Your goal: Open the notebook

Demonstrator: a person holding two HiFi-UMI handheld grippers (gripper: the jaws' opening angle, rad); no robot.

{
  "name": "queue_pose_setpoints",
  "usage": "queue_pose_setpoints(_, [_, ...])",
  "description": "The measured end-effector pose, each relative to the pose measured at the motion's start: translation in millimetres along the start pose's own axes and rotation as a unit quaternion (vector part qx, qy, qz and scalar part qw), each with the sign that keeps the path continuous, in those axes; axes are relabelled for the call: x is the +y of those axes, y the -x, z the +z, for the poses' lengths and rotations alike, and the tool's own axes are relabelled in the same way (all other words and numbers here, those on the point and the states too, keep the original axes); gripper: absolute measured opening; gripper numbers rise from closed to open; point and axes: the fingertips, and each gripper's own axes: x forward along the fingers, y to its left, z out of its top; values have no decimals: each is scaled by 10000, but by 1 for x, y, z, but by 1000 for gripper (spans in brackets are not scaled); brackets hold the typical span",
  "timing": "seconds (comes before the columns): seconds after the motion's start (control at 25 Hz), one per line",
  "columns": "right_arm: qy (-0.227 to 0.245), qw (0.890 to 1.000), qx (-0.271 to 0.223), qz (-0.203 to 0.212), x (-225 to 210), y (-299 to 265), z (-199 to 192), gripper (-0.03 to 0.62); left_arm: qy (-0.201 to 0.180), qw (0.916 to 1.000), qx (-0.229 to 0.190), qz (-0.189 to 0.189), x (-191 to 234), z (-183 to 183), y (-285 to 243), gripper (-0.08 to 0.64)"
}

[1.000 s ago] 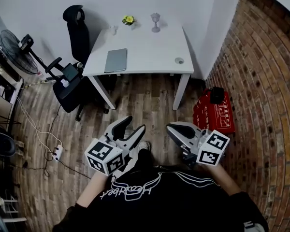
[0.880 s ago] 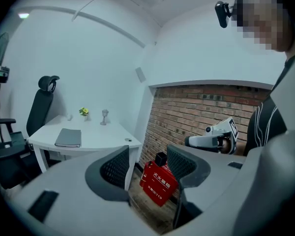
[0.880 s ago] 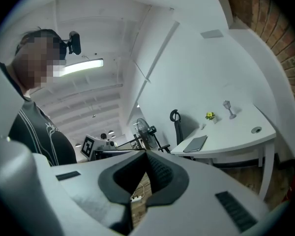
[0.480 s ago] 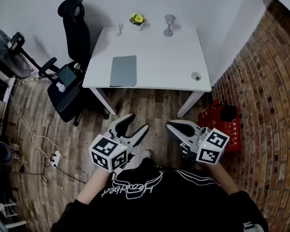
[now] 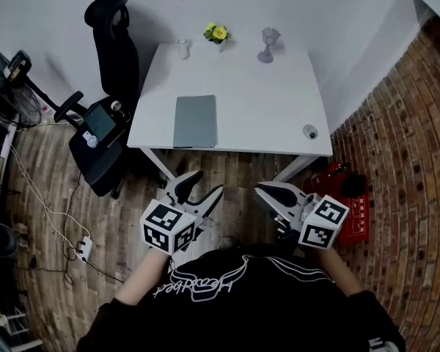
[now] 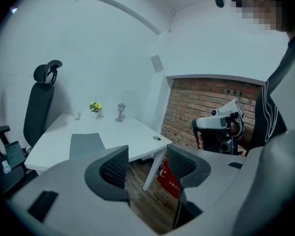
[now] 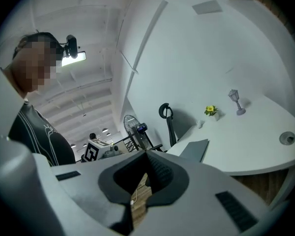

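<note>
A slate-grey notebook (image 5: 195, 121) on a white tabletop (image 5: 264, 101), yellow flowers (image 5: 217, 32), a black office chair (image 5: 110, 42), a red-brown brick wall (image 5: 411, 138), a red case (image 5: 358, 215), and a brown, wood-grained plank floor (image 5: 59, 196).

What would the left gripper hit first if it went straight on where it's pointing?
Likely the white table's front edge, right of the notebook; the left gripper's height is unclear.

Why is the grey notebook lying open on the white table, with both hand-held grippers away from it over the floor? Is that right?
Not quite. The grey notebook does lie on the white table, and the left hand-held gripper and right hand-held gripper are both away from it over the floor, but the notebook is closed, not open. The head view shows its cover lying flat.
</note>
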Motion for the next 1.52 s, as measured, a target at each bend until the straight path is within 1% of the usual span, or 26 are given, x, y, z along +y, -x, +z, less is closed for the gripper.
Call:
queue_pose_setpoints(0.08, [-33, 10000, -2, -5, -5, -3, -1, 3, -75, 9999, 109, 14, 6, -5, -7, 249])
queue_pose_setpoints(0.2, [-101, 9999, -41, 0, -13, -6, 2, 3, -257, 9991, 272, 176, 22, -12, -21, 249])
queue_pose_setpoints(0.36, [-130, 9999, -71, 66, -29, -9, 11, 3, -298, 9982, 392, 350, 42, -14, -44, 249])
queue_pose_setpoints(0.44, [-184, 9997, -94, 106, -40, -12, 16, 3, -481, 9970, 438, 421, 48, -10, -56, 249])
queue_pose_setpoints(0.56, [-337, 9992, -103, 172, -57, -20, 24, 3, -857, 9923, 707, 540, 59, -10, -76, 249])
queue_pose_setpoints(0.64, [-354, 9991, -101, 226, -69, -27, 32, 3, -987, 9893, 881, 612, 69, -11, -89, 249])
queue_pose_setpoints(0.8, [-432, 9985, -121, 315, -92, -41, 44, 3, -1012, 9845, 1246, 713, 92, -23, -108, 249])
queue_pose_setpoints(0.92, [-490, 9982, -56, 353, -108, -49, 50, 3, -938, 9827, 1412, 747, 105, -30, -118, 249])
queue_pose_setpoints(1.0, [-516, 9981, -29, 340, -120, -53, 54, 3, -953, 9810, 1514, 753, 111, -33, -127, 249])
queue_pose_setpoints(1.16, [-576, 9978, -24, 337, -139, -62, 63, 3, -1189, 9741, 1746, 809, 125, -42, -145, 249])
queue_pose_setpoints(1.32, [-627, 9974, 43, 356, -151, -68, 65, 3, -1468, 9635, 2060, 874, 133, -54, -160, 249])
queue_pose_setpoints(1.52, [-644, 9971, 127, 374, -159, -75, 68, 3, -1456, 9582, 2289, 905, 144, -67, -172, 249])
